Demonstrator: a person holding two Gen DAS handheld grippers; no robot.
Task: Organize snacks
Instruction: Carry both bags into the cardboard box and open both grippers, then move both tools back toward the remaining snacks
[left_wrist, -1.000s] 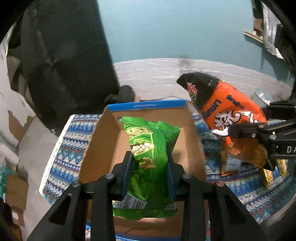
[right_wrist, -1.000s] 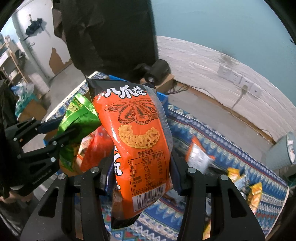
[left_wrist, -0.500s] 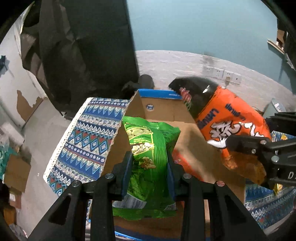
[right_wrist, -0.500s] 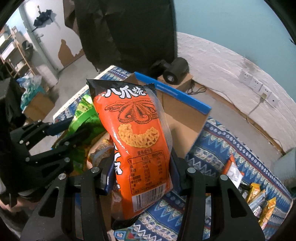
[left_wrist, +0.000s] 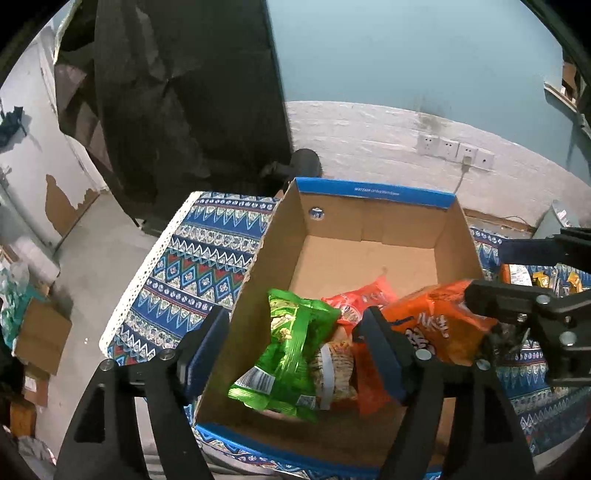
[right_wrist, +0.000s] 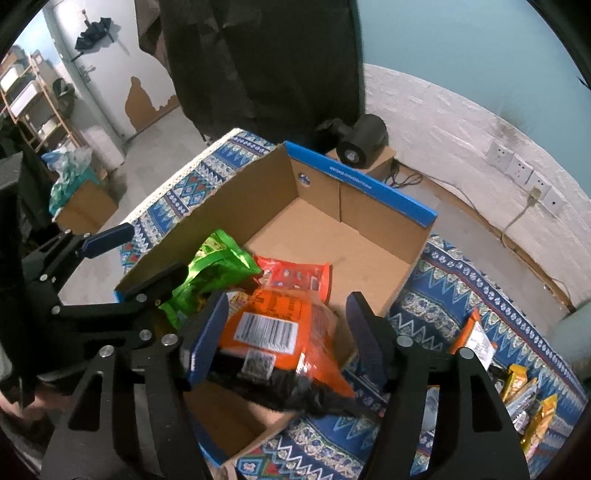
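Both tongs opening over cardboard box (left_wrist: 373, 221) — left tongs (left_wrist: 295, 343) clear of green snack bag (left_wrist: 288, 354), right tongs (right_wrist: 284, 332) freeing orange snack bag (right_wrist: 280, 332); bags dropping into box's near end — sorted together.

The room is dim and a bit blue. Both pictures bend round at the dark edges. The orange snack bag (right_wrist: 280, 332) looks blurry.

The green bag (left_wrist: 286, 349) covers part of the packets under it. The orange bag (right_wrist: 280, 332) looks blurry at its dark end.
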